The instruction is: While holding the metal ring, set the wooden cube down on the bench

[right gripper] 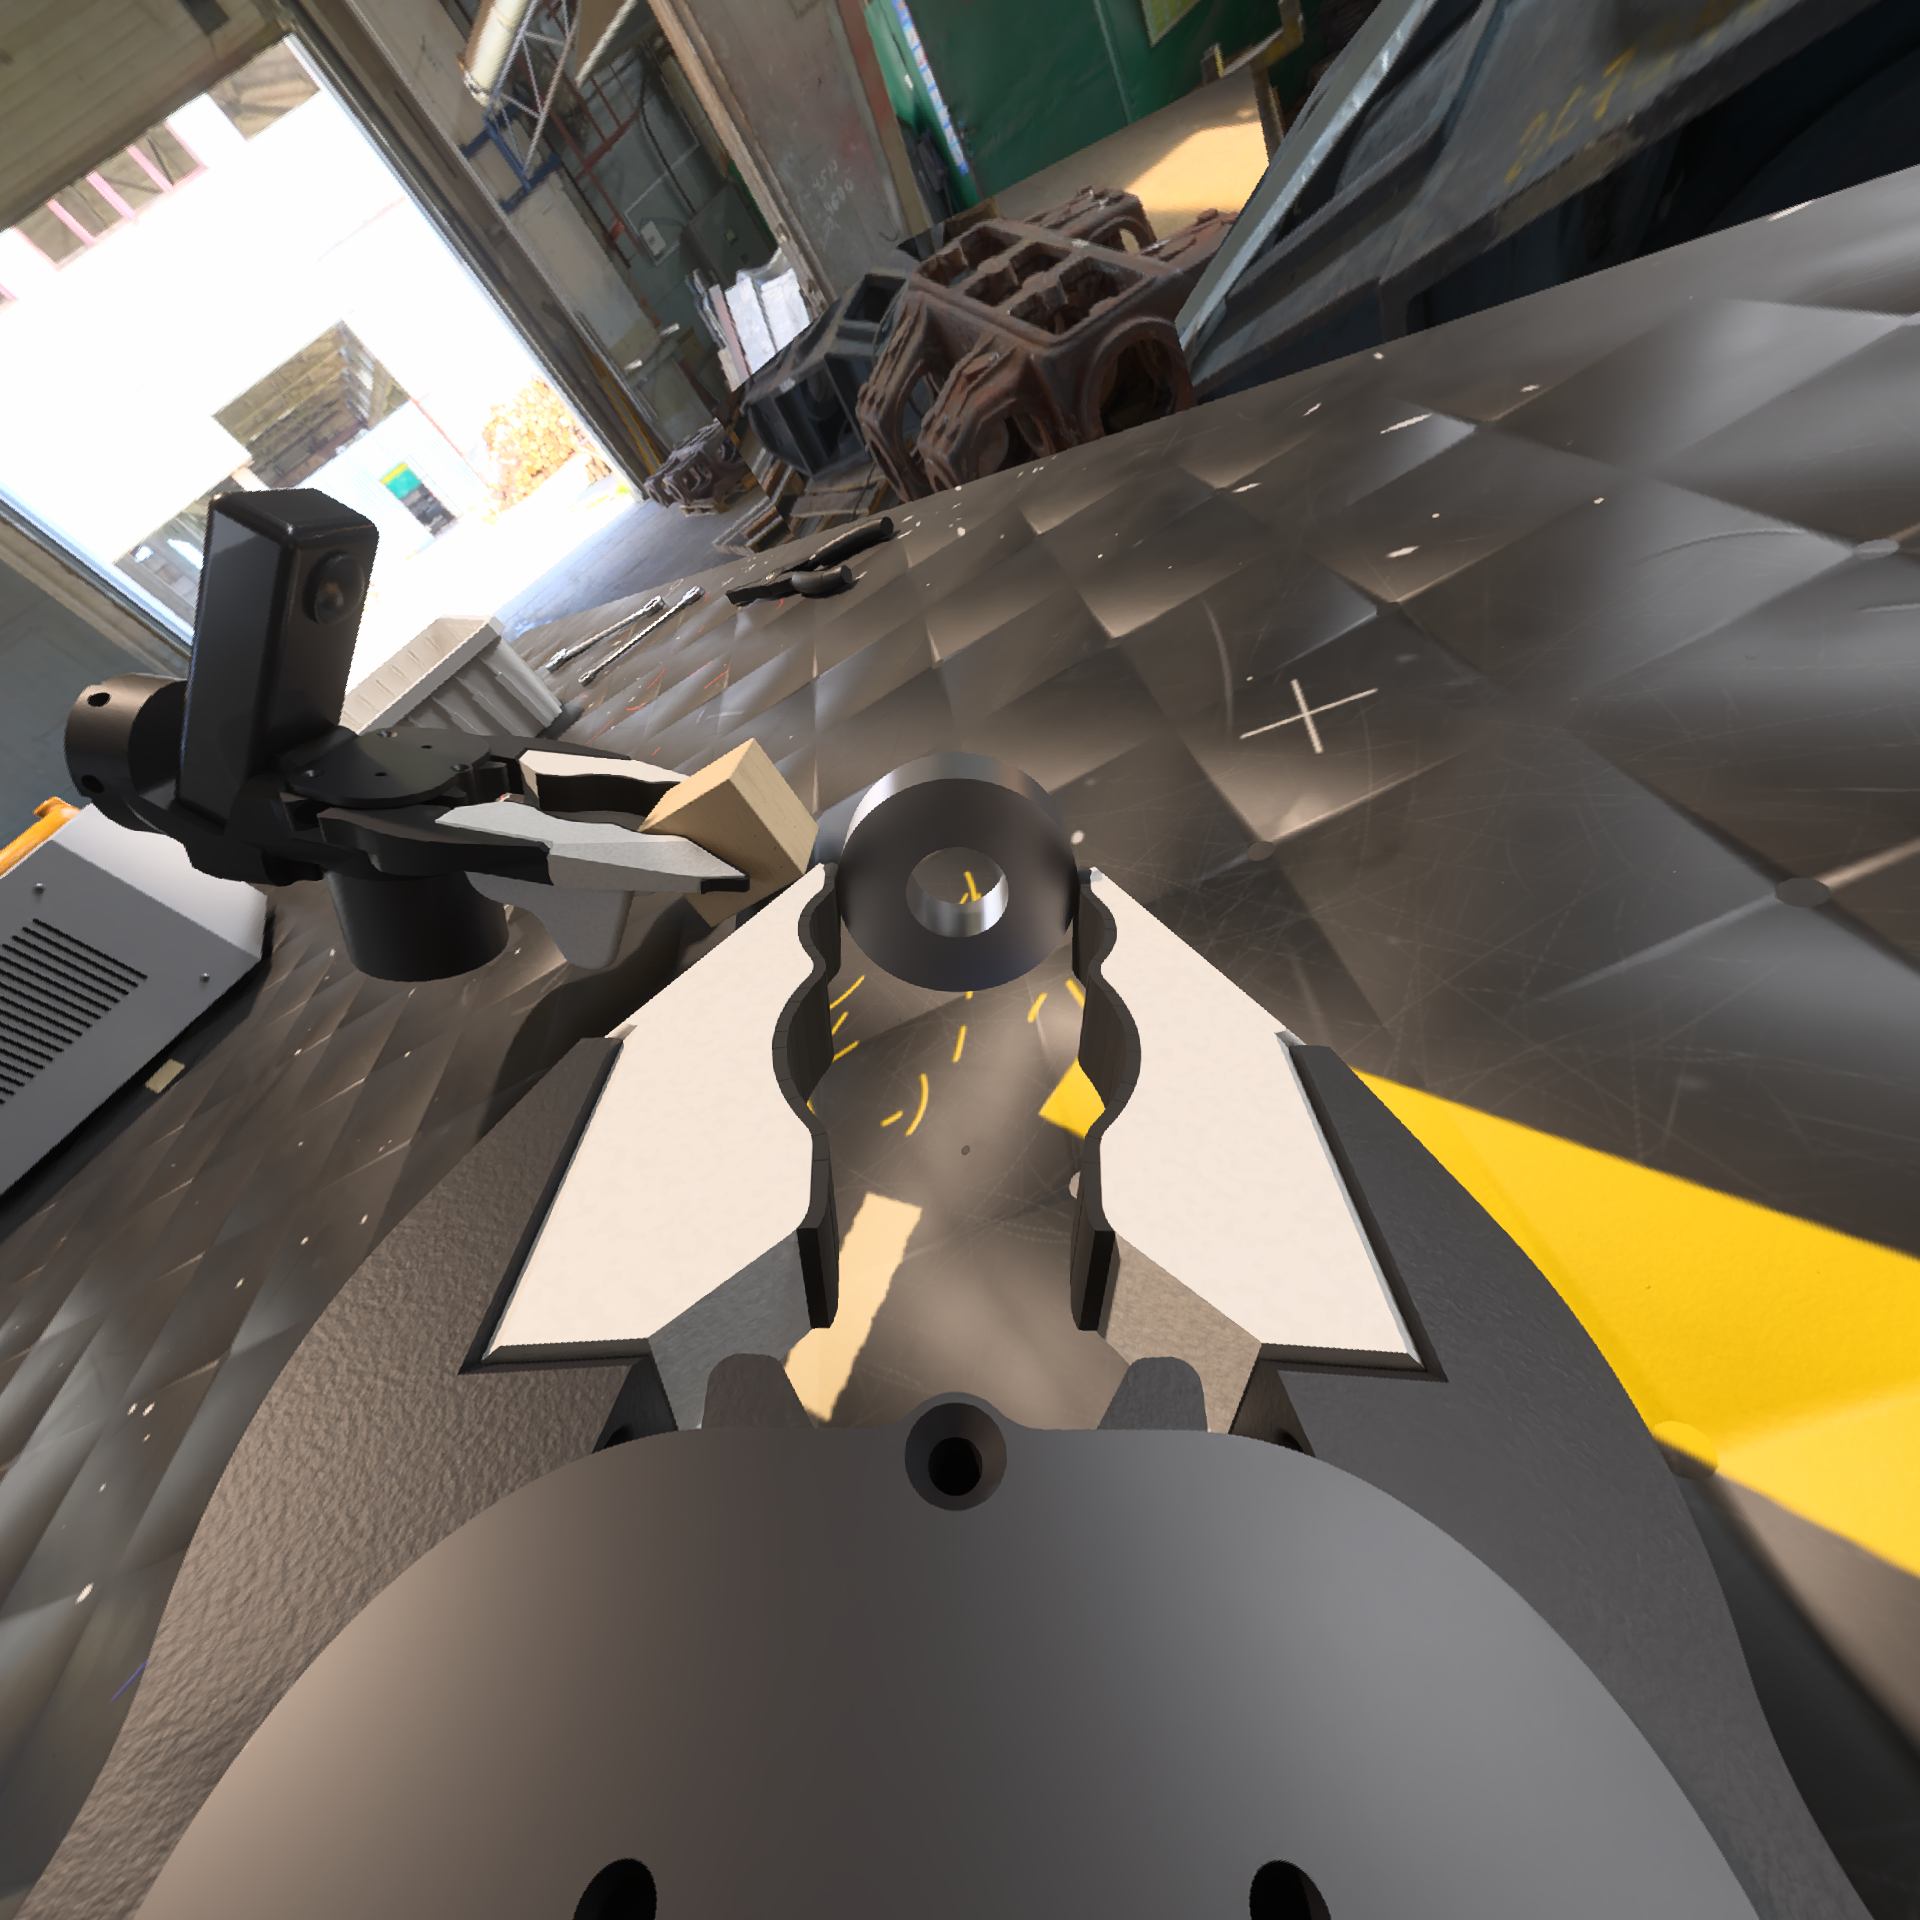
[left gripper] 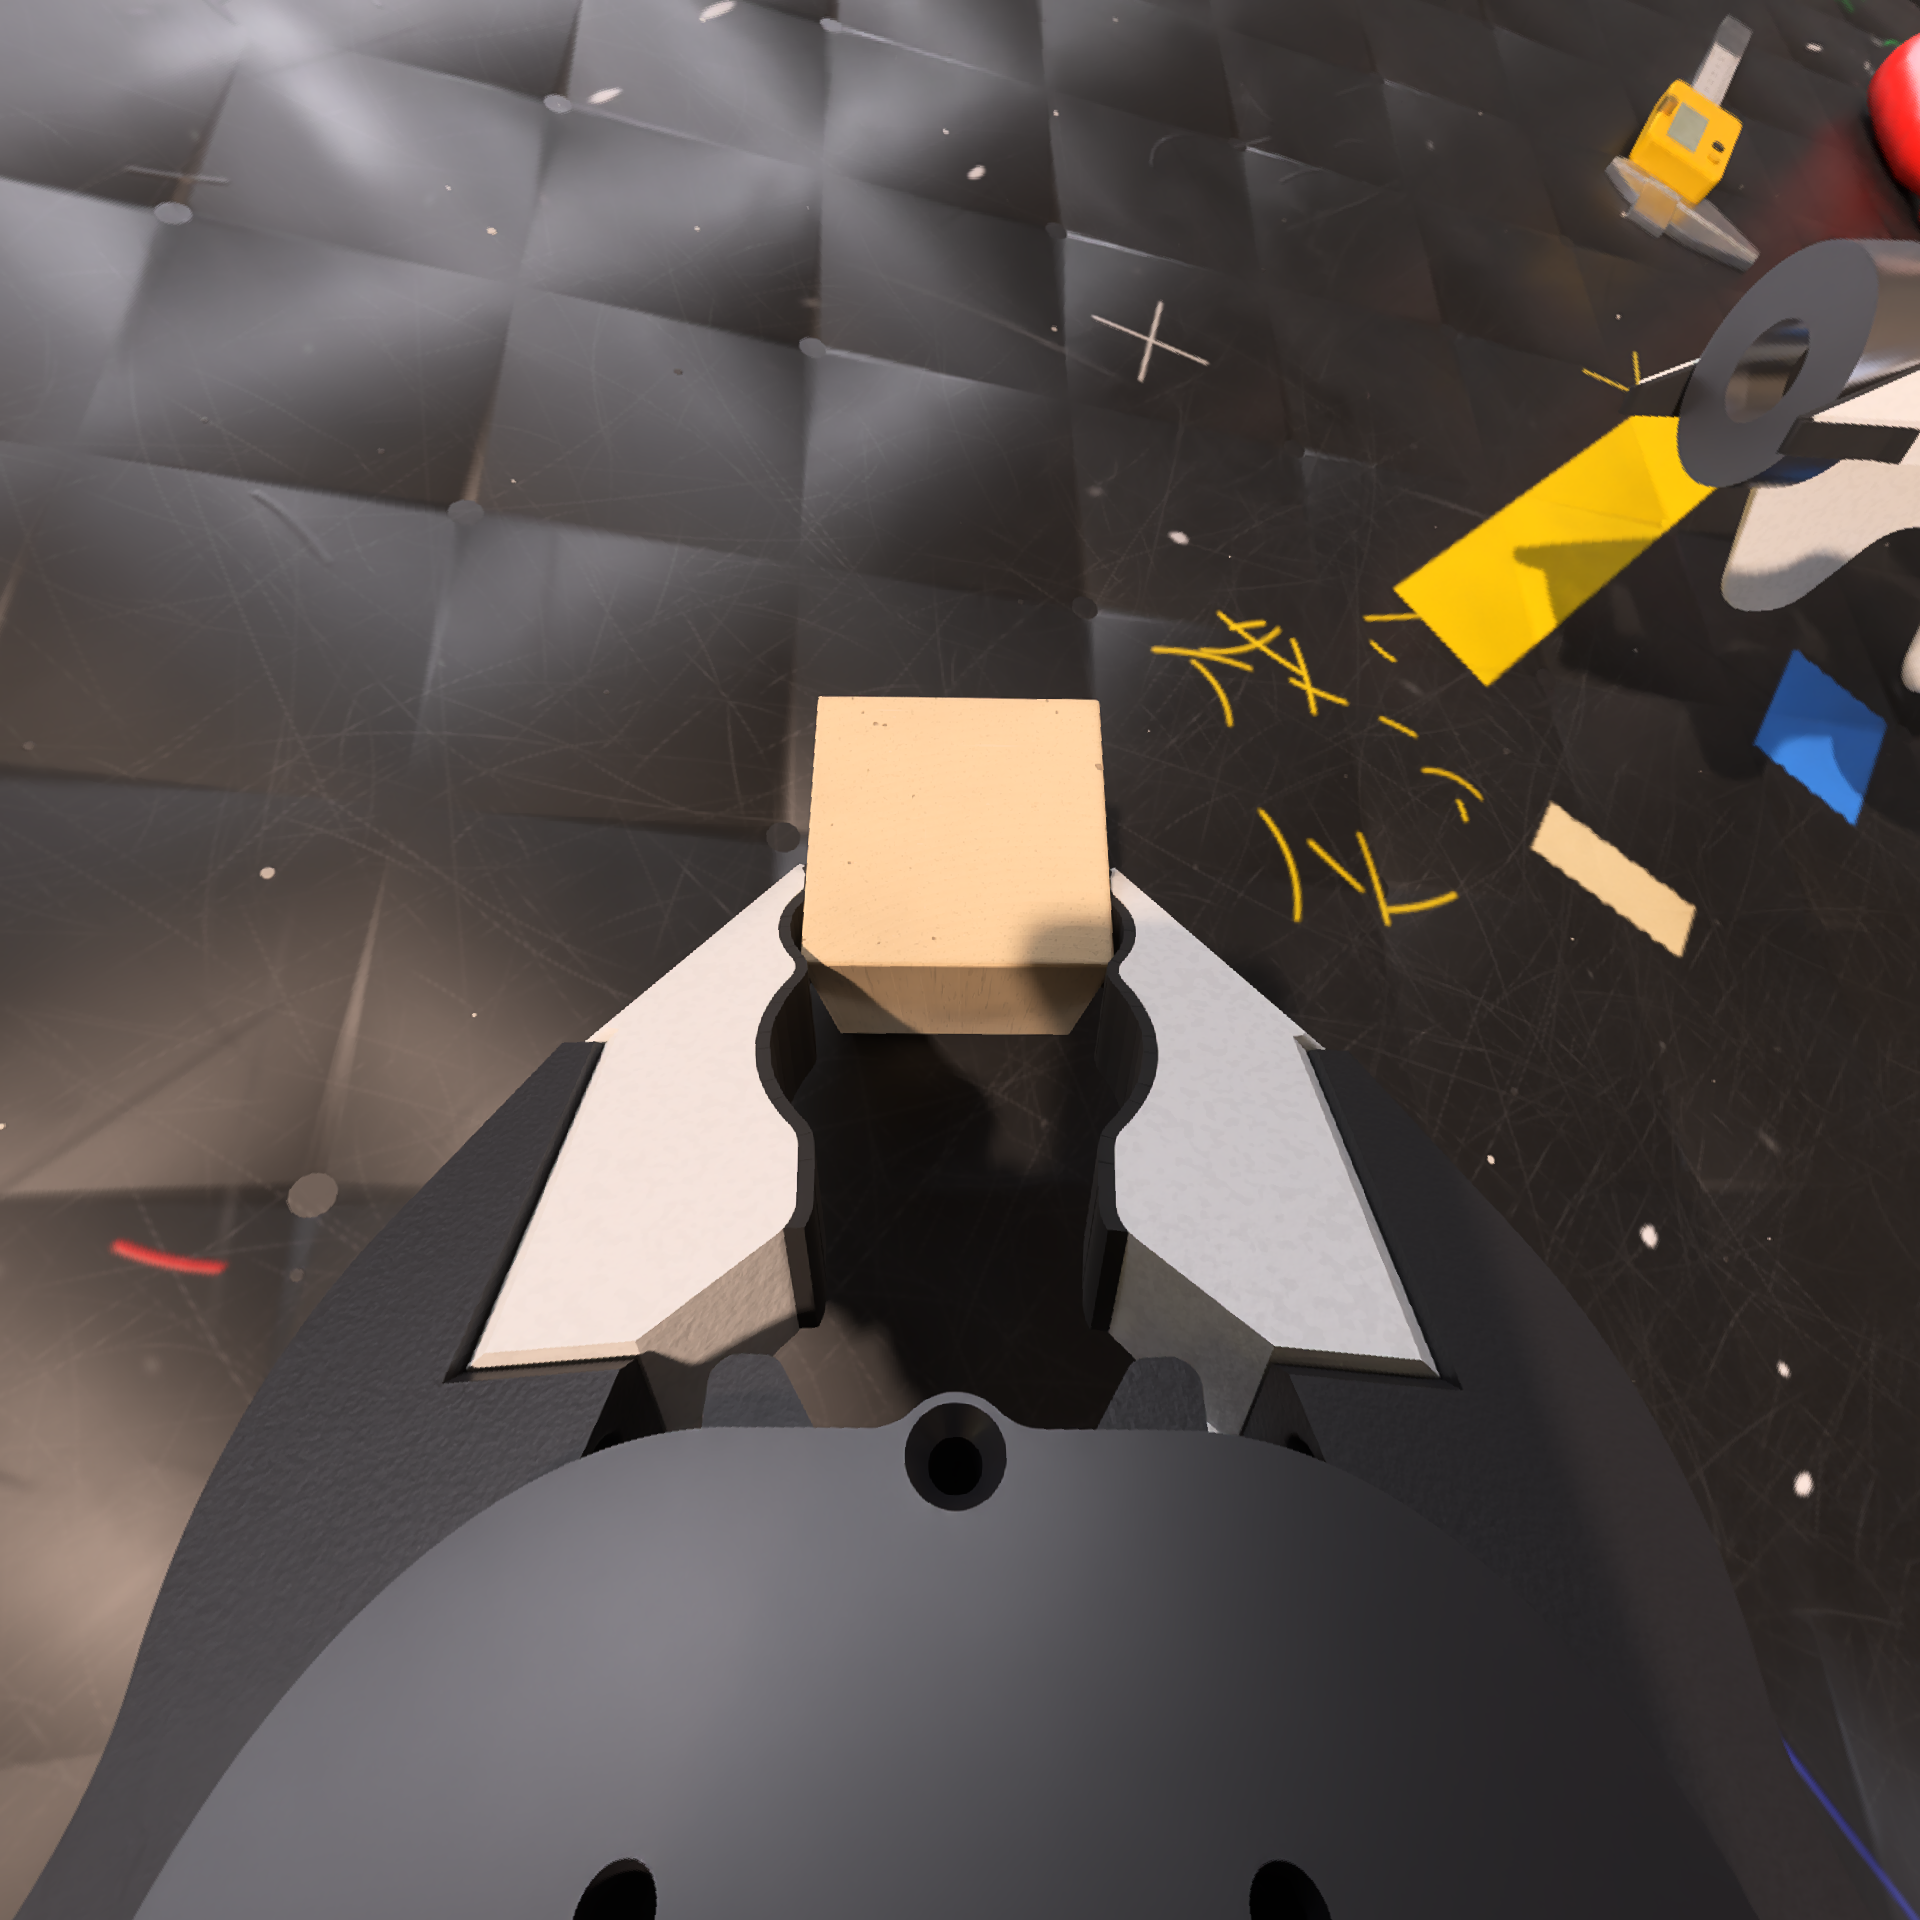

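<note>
The wooden cube (left gripper: 954, 831) sat pinched between the tips of the left tool (left gripper: 956, 935), its two white fingers (left gripper: 665, 1122) pressed against opposite side faces so that most of the block stuck out past them. That shallow grip probably left the underside free, which would let the block meet the counter (left gripper: 416, 520) flat before the tool let go. Seen from the right wrist view, the cube (right gripper: 743, 821) was tilted and hung clear above the dark, scratched surface, so the setting-down was judged not yet done; the tool would need to level out and come lower first.

Further right, the metal ring (right gripper: 956, 883) was clamped at the tip of the right tool (right gripper: 954, 914), gripped by its outer rim with the bore facing the camera. It was carried off the counter and just beside the cube without touching it, likely to keep it out of the block's way.

On the counter to the right lay a yellow tape strip (left gripper: 1538, 551), a blue patch (left gripper: 1823, 738) and a pale strip (left gripper: 1610, 878), with a yellow measuring tool (left gripper: 1683, 145) beyond, all well apart from the spot below the cube.
</note>
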Controlling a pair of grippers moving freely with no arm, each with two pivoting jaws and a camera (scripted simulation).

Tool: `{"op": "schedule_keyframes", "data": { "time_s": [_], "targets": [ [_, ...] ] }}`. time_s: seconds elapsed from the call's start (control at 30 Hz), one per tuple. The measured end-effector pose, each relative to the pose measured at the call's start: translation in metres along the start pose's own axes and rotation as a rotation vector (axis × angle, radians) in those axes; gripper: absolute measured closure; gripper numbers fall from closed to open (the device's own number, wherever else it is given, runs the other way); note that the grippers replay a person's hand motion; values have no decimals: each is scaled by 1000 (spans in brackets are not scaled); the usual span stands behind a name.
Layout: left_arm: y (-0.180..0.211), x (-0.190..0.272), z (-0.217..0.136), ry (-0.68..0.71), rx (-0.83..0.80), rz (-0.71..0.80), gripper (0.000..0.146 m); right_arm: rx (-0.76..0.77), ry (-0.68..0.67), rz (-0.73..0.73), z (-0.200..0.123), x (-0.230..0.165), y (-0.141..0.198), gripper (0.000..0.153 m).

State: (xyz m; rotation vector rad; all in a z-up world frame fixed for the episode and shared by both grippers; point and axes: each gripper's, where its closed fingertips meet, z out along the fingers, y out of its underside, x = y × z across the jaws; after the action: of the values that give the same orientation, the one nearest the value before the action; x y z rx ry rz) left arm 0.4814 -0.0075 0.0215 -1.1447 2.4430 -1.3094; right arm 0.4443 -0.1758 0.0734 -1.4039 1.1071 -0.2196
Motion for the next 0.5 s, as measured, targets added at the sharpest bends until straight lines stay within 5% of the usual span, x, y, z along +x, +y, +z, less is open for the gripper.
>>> {"op": "schedule_keyframes", "data": {
  "time_s": [0.5],
  "targets": [
    [1,0,0,-1,-6,0,94,2,1,5,0,1,0,108]
  ]
}}
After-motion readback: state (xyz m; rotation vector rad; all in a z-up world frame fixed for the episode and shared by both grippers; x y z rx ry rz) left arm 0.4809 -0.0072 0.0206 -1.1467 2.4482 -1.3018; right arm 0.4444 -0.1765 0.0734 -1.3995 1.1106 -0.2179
